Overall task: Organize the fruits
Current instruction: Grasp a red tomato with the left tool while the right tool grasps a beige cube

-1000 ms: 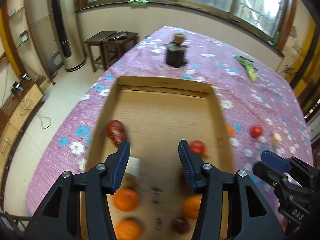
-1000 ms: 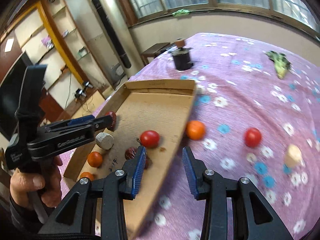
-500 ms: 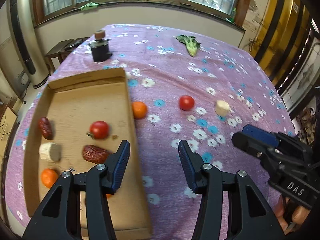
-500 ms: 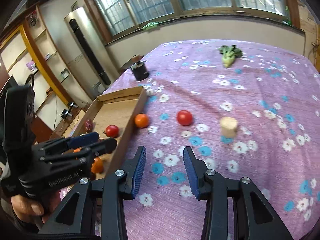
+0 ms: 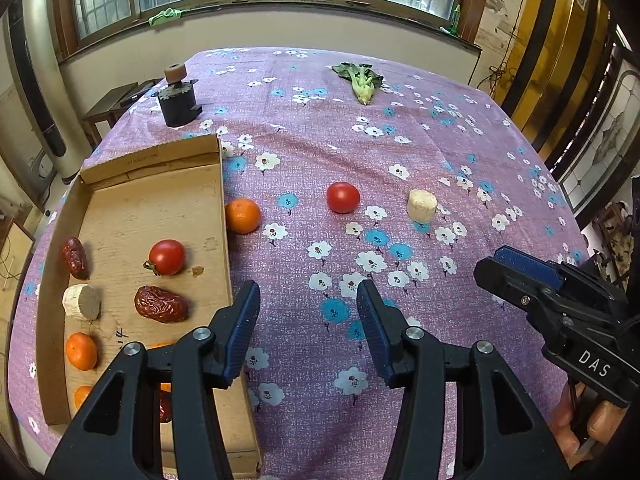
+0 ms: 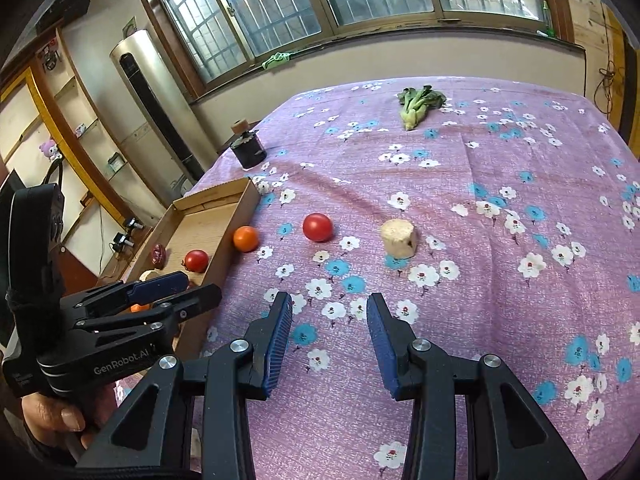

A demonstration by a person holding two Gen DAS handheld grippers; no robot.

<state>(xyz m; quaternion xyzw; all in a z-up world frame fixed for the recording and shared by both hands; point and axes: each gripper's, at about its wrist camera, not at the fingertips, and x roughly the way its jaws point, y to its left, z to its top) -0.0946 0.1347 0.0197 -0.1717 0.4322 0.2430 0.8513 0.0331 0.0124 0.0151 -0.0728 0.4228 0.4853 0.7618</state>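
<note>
A cardboard tray lies at the left of the purple flowered cloth. It holds a tomato, two red dates, a pale root chunk and several small oranges. Outside it lie an orange against the tray's wall, a tomato and a pale root chunk. My left gripper hangs open and empty over the cloth beside the tray's right wall. My right gripper is open and empty over bare cloth, short of the loose tomato.
A black grinder-like object stands behind the tray. A green leafy vegetable lies at the far side. A hand holds each gripper. Windows, a tall air conditioner and shelves ring the table.
Both grippers have swung right, from over the tray to over the open cloth. The loose orange, tomato and root chunk have come into fuller view. Nothing was picked up.
</note>
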